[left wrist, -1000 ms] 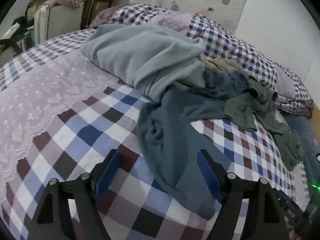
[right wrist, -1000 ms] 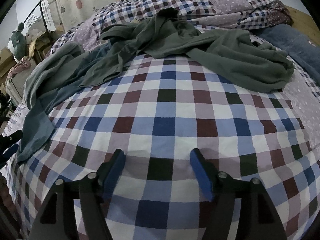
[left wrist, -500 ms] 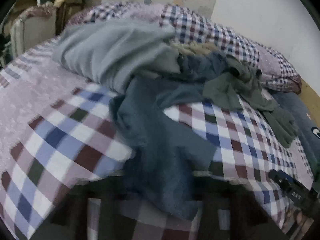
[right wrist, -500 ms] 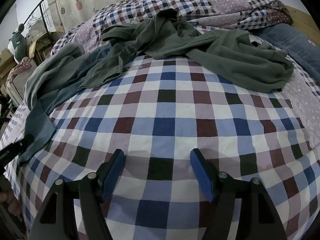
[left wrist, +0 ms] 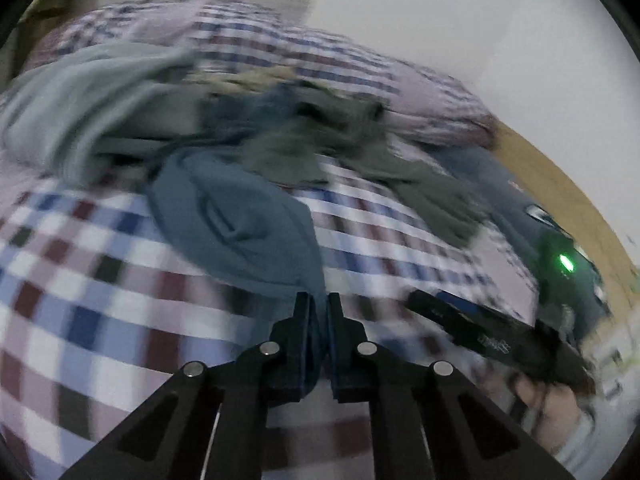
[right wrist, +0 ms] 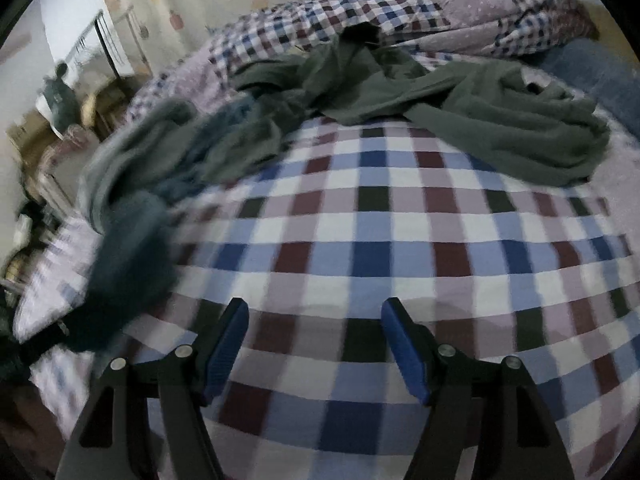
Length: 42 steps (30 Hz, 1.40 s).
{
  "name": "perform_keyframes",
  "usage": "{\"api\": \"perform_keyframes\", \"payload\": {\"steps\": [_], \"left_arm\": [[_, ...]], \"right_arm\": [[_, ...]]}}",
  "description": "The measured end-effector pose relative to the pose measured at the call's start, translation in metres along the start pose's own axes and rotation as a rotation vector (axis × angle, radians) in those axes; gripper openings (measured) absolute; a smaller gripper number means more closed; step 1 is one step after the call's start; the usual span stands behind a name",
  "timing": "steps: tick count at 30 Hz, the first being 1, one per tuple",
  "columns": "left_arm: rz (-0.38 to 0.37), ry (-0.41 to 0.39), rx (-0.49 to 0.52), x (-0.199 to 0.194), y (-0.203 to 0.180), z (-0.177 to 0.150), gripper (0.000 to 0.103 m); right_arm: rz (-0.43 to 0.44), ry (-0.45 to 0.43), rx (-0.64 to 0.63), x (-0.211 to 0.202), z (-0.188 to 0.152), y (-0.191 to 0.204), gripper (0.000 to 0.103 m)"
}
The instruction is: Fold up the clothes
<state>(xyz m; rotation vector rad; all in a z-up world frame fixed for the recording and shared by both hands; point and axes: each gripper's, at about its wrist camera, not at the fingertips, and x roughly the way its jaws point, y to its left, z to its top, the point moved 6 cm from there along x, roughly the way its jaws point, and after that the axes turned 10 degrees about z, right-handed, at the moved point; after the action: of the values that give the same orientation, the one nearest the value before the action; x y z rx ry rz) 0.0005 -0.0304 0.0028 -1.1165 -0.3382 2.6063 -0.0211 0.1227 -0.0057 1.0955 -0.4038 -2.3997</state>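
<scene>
A slate-blue garment (left wrist: 236, 228) lies on the checked bedspread (left wrist: 80, 280), and my left gripper (left wrist: 319, 308) is shut on its near edge. The cloth runs up between the blue pads. In the right wrist view the same blue garment (right wrist: 132, 256) is a blurred, lifted bunch at the left. My right gripper (right wrist: 314, 344) hovers open over bare checked bedspread (right wrist: 360, 248), holding nothing. A dark green garment (right wrist: 500, 120) sprawls across the far side of the bed, and a light grey one (left wrist: 88, 96) is heaped behind the blue one.
Checked pillows (right wrist: 400, 16) line the head of the bed. Navy-blue fabric (right wrist: 592, 68) lies at the right edge. The other gripper (left wrist: 492, 340) and a hand (left wrist: 552, 400) show at lower right of the left wrist view. Furniture and clutter (right wrist: 60, 120) stand beyond the bed's left side.
My left gripper has gone from open to shut on the blue garment's near edge, pulling it up. The right gripper has stayed open over the bedspread.
</scene>
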Motion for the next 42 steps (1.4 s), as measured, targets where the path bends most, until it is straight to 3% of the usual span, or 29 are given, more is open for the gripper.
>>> {"api": "perform_keyframes", "payload": {"steps": [4, 9, 16, 18, 23, 25, 27, 30, 33, 37, 42], "left_arm": [[-0.21, 0.09, -0.115, 0.008, -0.021, -0.017, 0.007], [-0.251, 0.143, -0.042, 0.014, -0.047, -0.034, 0.007], [-0.382, 0.174, -0.029, 0.002, -0.062, -0.042, 0.007], [-0.372, 0.174, -0.005, -0.001, -0.064, -0.042, 0.007], [-0.348, 0.19, -0.013, 0.0, -0.057, -0.041, 0.008], [-0.345, 0.187, -0.024, -0.004, -0.052, -0.038, 0.013], [-0.341, 0.18, -0.043, -0.005, -0.047, -0.034, 0.031], [-0.296, 0.161, -0.101, -0.005, -0.031, -0.026, 0.052], [-0.279, 0.104, -0.192, -0.011, -0.009, -0.016, 0.066], [-0.23, 0.055, -0.301, -0.012, 0.021, -0.002, 0.069], [-0.133, 0.049, -0.379, -0.008, 0.052, 0.005, 0.073]], "right_arm": [[0.064, -0.057, 0.078, -0.009, 0.006, -0.001, 0.073], [0.158, -0.082, 0.142, -0.015, 0.012, 0.001, 0.073], [0.196, -0.018, 0.069, -0.007, 0.006, 0.023, 0.073], [0.191, 0.012, 0.049, -0.001, 0.002, 0.027, 0.07], [0.168, 0.076, 0.029, 0.009, -0.005, 0.028, 0.038], [0.159, 0.097, 0.023, 0.012, -0.008, 0.028, 0.024], [0.158, 0.102, 0.02, 0.012, -0.008, 0.028, 0.016], [0.166, 0.095, 0.027, 0.009, -0.007, 0.027, 0.009], [0.16, 0.094, 0.021, 0.006, -0.006, 0.028, 0.008], [0.174, 0.087, 0.022, 0.001, -0.003, 0.03, 0.005], [0.266, 0.077, -0.039, -0.009, -0.002, 0.057, 0.004]]}}
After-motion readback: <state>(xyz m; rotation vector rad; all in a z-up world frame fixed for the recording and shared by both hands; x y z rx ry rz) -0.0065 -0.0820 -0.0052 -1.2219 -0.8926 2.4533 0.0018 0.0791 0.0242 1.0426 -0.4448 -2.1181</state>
